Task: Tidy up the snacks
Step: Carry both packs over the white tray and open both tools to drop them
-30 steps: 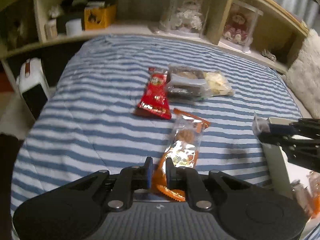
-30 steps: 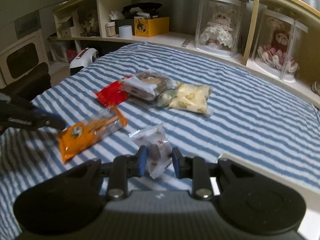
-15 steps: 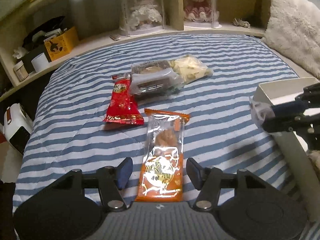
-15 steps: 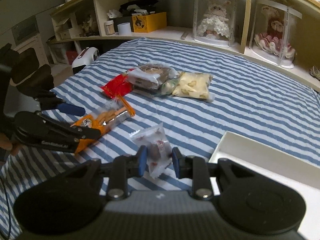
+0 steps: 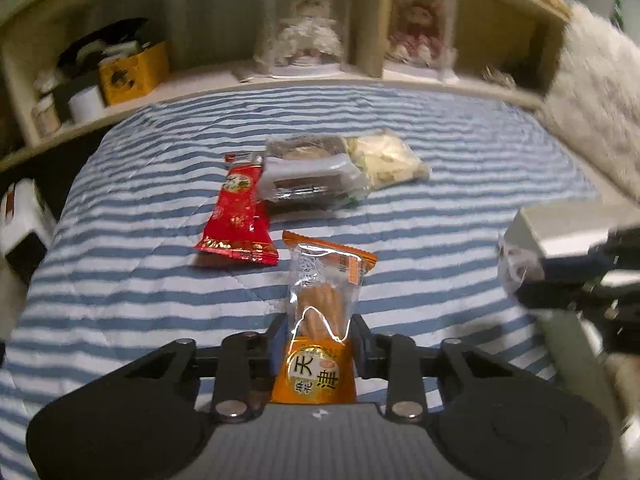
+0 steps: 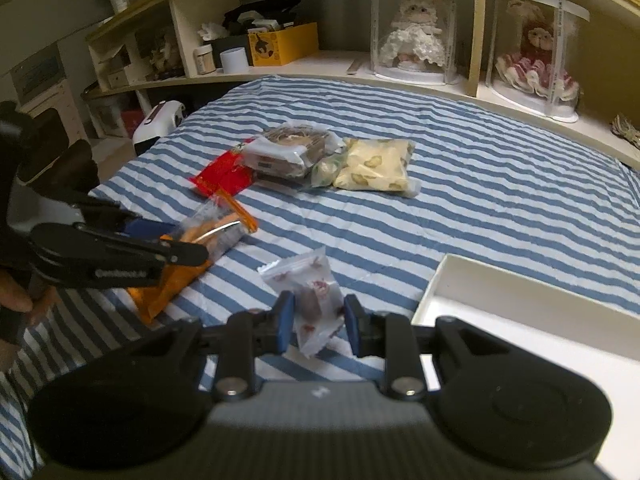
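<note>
My left hand-held gripper [image 5: 318, 346] clamps the orange snack packet [image 5: 322, 320] above the striped bed [image 5: 140, 280]. My right hand-held gripper [image 6: 317, 322] grips a small white wrapped snack [image 6: 314, 300] beside the white tray [image 6: 500, 300]. Red packet [image 5: 238, 216], boxed cake [image 6: 286, 152] and yellow bag [image 6: 376, 164] lie on the bed.

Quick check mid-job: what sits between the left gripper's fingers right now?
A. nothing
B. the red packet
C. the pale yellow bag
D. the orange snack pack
D: the left gripper has its fingers closed on the orange snack pack; the red packet lies apart on the striped cover.
</note>
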Action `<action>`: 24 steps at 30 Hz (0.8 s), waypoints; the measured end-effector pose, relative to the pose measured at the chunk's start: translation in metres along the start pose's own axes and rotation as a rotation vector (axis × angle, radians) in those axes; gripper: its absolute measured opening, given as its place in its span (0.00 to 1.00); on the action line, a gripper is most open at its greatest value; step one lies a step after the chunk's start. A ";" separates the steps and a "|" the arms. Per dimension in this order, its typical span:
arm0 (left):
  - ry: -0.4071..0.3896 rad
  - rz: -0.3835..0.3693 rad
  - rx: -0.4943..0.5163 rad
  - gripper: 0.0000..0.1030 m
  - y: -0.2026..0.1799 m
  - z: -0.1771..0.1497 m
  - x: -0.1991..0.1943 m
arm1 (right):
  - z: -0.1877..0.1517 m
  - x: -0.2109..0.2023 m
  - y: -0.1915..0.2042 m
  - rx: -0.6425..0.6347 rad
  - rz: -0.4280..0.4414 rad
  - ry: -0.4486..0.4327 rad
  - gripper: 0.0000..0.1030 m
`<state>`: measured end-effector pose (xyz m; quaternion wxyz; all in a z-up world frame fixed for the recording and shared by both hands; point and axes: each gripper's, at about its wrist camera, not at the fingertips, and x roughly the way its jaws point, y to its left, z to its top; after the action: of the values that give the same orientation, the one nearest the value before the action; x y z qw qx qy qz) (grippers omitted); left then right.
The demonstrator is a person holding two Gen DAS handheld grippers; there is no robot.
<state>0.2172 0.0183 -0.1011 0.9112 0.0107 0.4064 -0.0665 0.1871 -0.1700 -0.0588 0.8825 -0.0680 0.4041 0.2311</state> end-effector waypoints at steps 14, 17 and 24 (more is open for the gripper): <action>-0.091 -0.083 -0.126 0.32 -0.040 -0.001 -0.065 | -0.007 -0.067 -0.012 -0.009 -0.057 -0.052 0.31; -0.114 -0.127 -0.149 0.32 -0.055 -0.001 -0.078 | -0.012 -0.086 -0.021 0.002 -0.075 -0.062 0.31; -0.169 -0.199 -0.158 0.32 -0.096 0.006 -0.102 | -0.031 -0.129 -0.050 0.041 -0.127 -0.100 0.31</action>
<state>0.1420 -0.0663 -0.0184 0.9291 -0.1070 0.3314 -0.1249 0.1163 -0.2696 0.0130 0.9156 -0.0640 0.3591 0.1693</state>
